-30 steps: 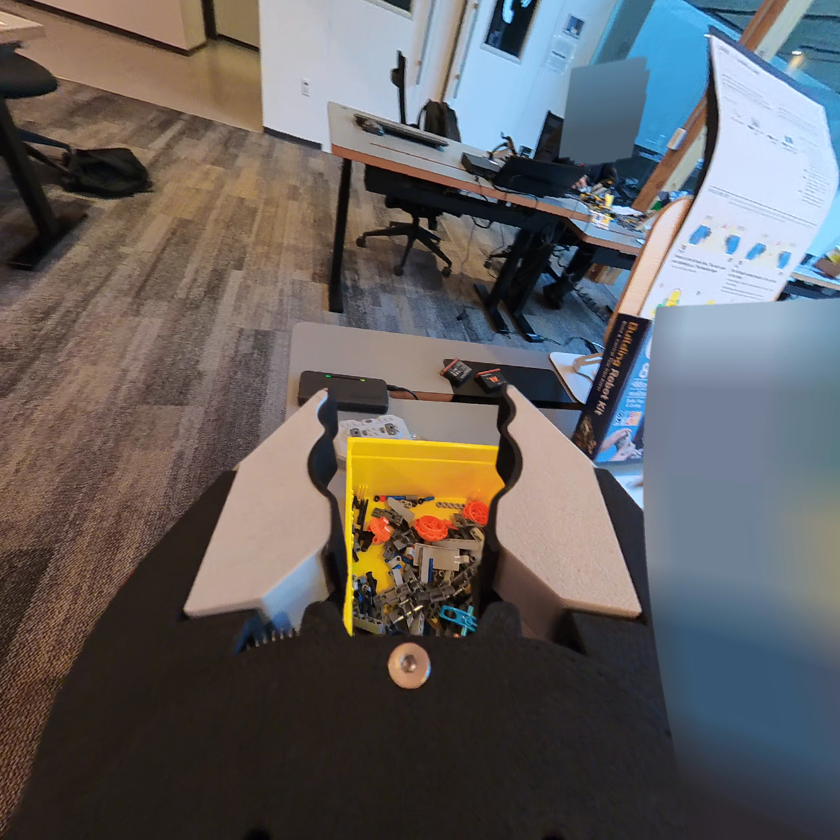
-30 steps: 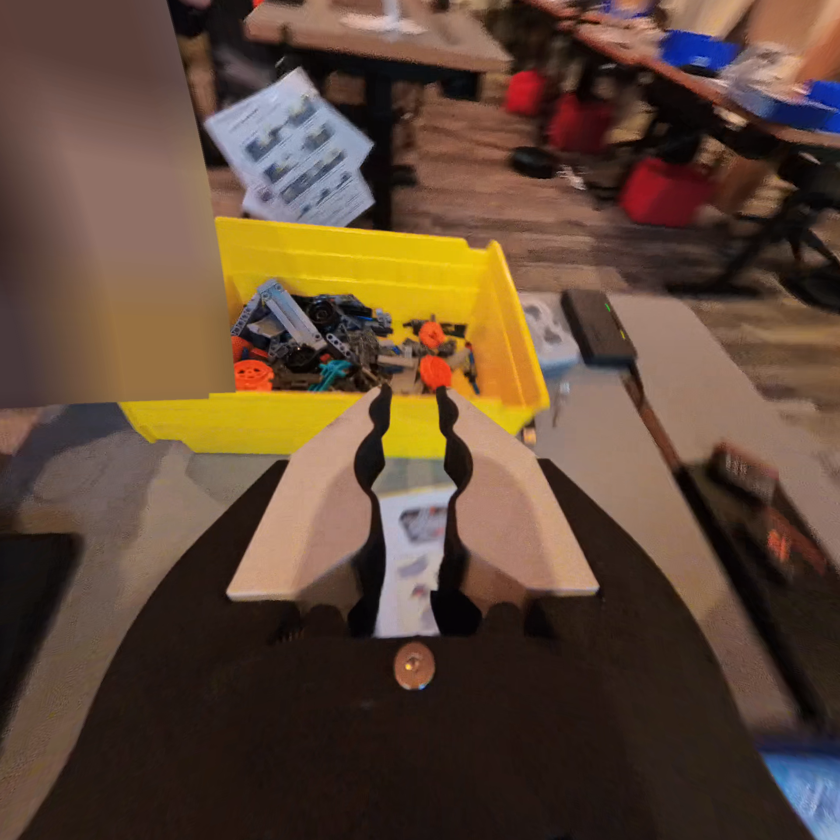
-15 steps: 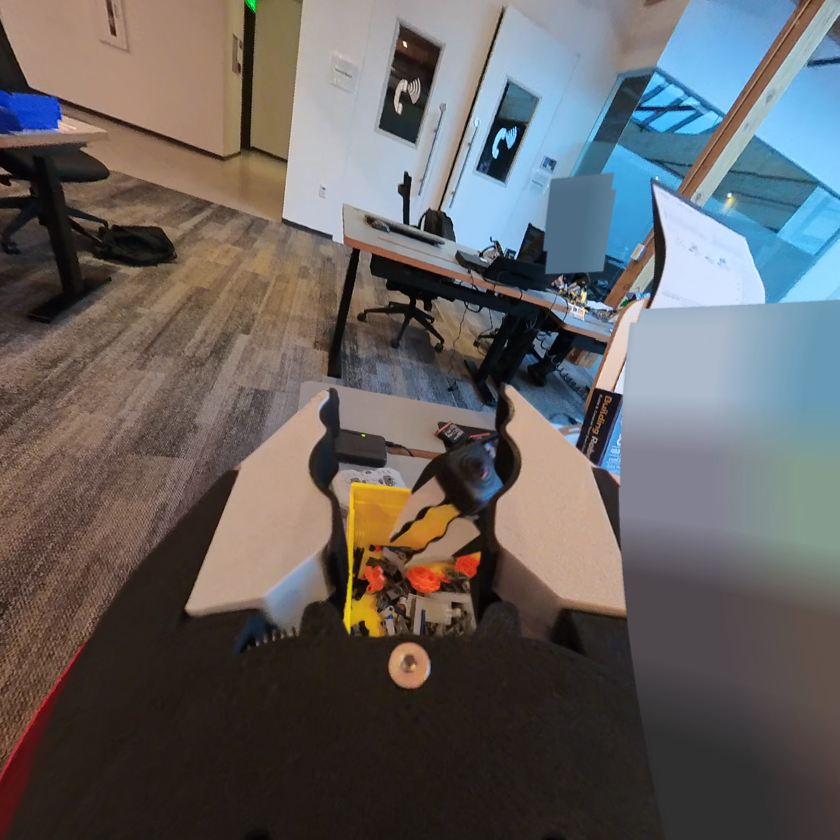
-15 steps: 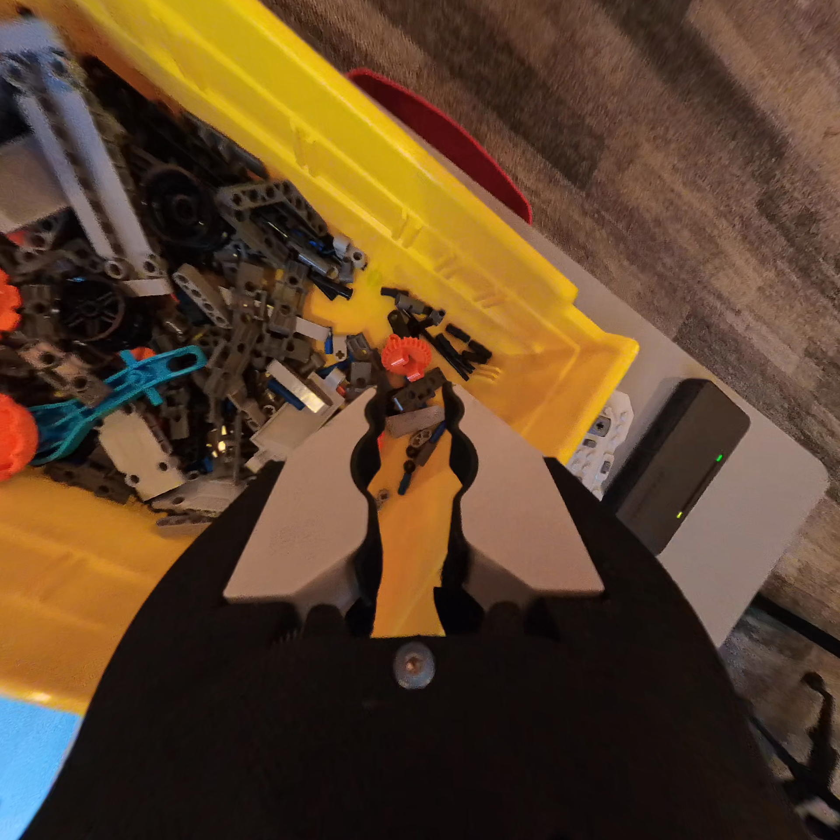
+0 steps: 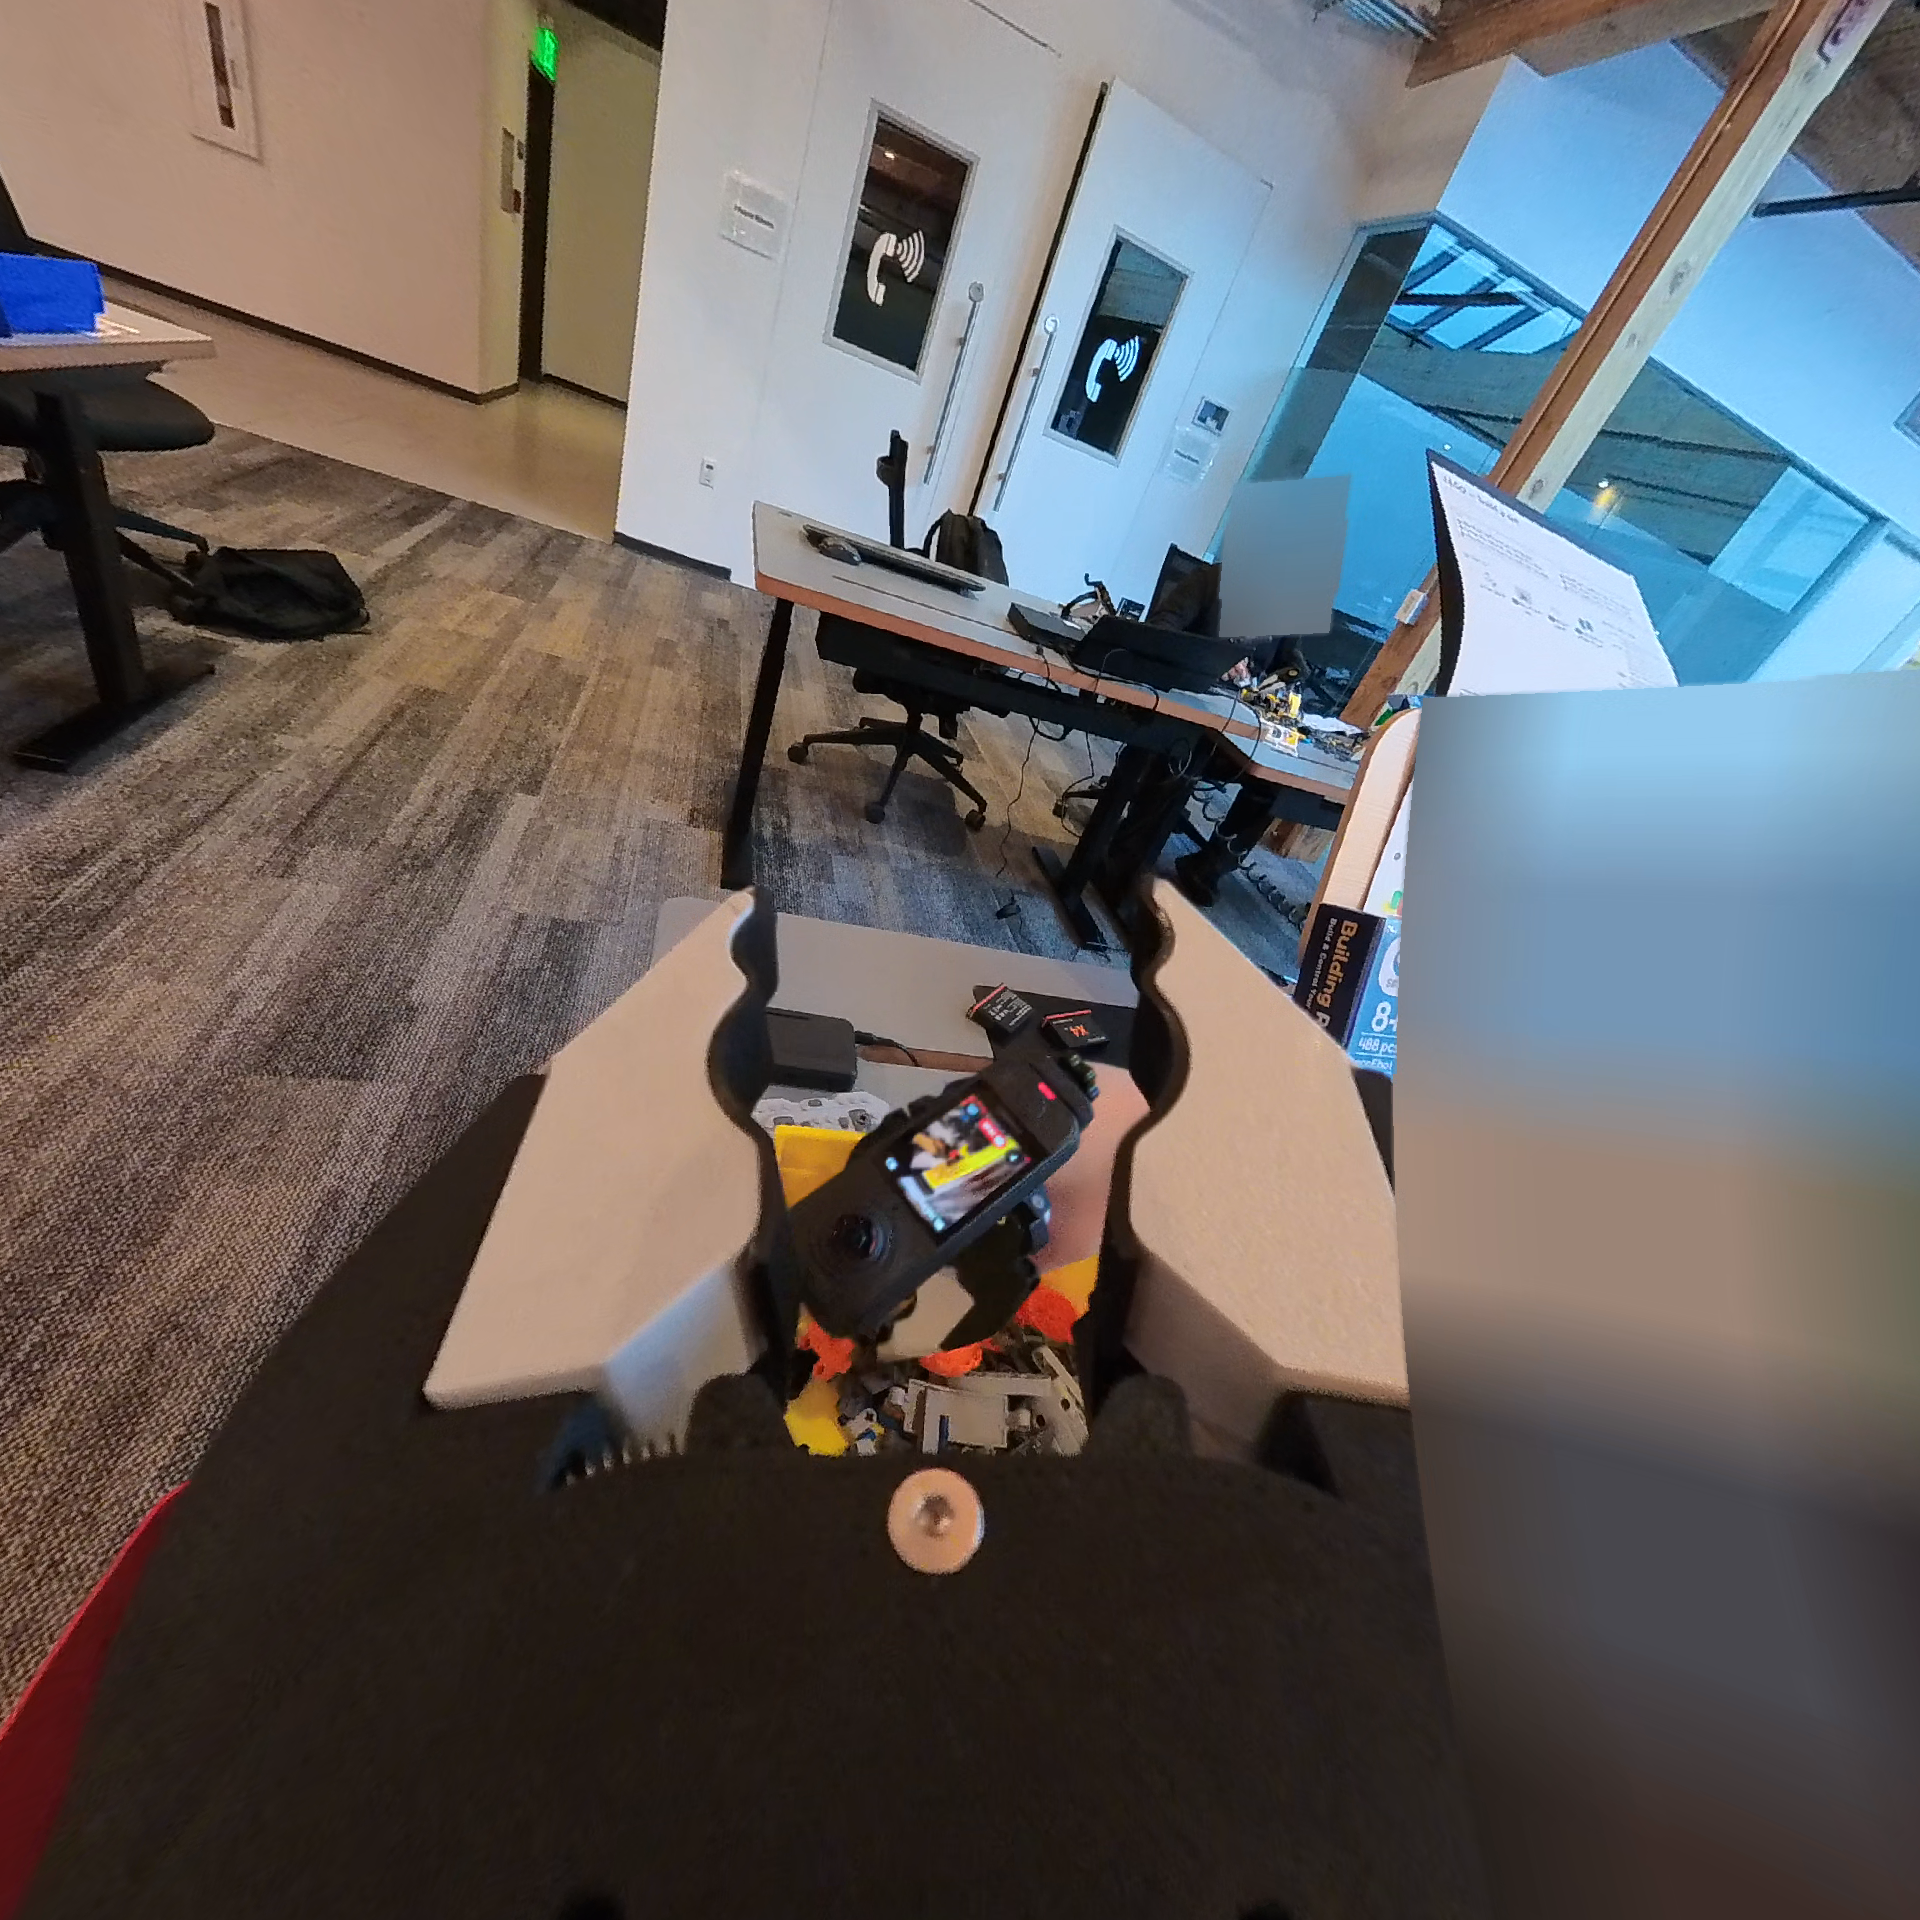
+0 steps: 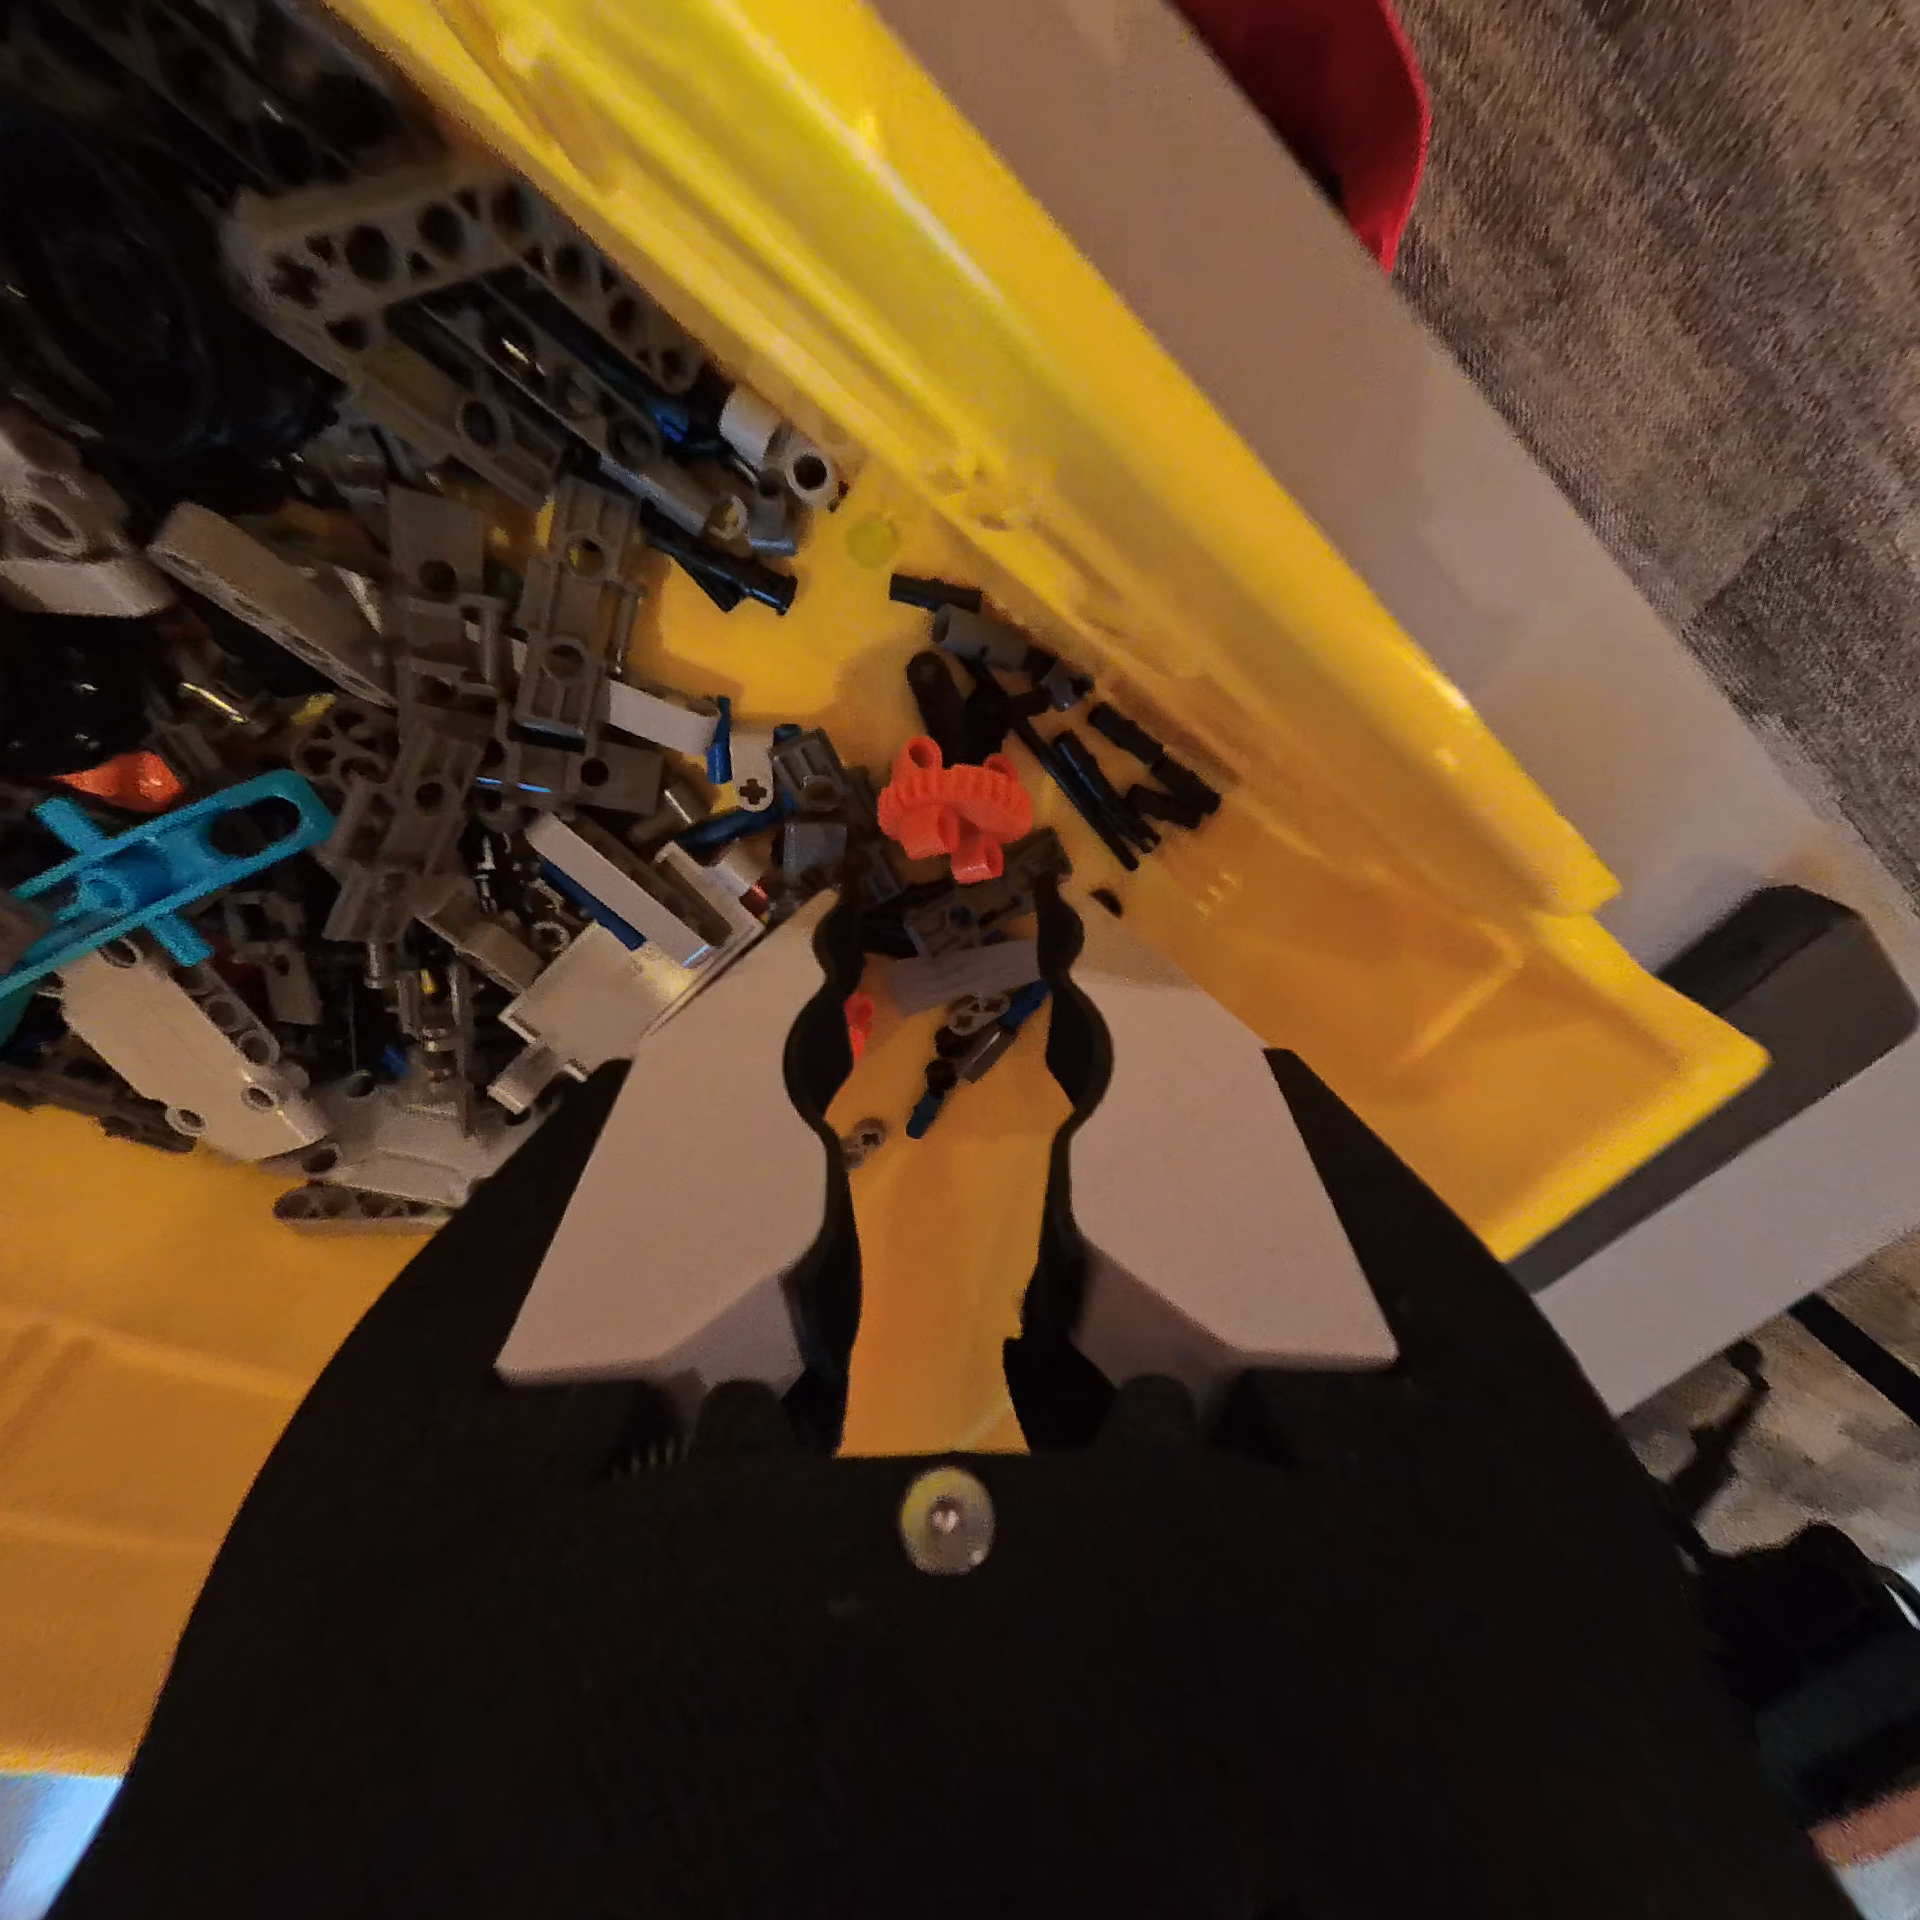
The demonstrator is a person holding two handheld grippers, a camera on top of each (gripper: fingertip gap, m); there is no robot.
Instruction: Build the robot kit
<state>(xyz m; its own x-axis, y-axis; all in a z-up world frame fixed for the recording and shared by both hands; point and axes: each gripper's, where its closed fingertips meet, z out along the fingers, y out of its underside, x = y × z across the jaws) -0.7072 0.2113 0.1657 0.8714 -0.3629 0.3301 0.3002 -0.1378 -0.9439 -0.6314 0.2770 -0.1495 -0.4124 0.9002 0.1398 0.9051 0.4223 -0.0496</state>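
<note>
A yellow bin (image 6: 1091, 436) holds several grey, black, white and blue building parts. My right gripper (image 6: 940, 914) is open, with a narrow gap. It reaches down inside the bin, tips over small grey pieces (image 6: 961, 935) just below an orange gear (image 6: 951, 805). A teal part (image 6: 156, 852) lies to the left. My left gripper (image 5: 951, 935) is open wide and empty, held above the bin (image 5: 821, 1153). Between its fingers I see the black camera (image 5: 935, 1195) of the other gripper, screen lit, over the parts (image 5: 966, 1403).
The bin stands on a grey table (image 6: 1351, 416) beside a black box with a cable (image 5: 810, 1044). Two small black packs (image 5: 1039, 1018) and a blue carton (image 5: 1351, 987) lie farther back. Desks (image 5: 935, 613), an office chair (image 5: 894, 727) and carpet (image 5: 312, 831) lie beyond.
My right gripper has swung from in front of the bin down into it, closing in on the orange gear. My left gripper has tilted up, and the other gripper's camera has come between its fingers.
</note>
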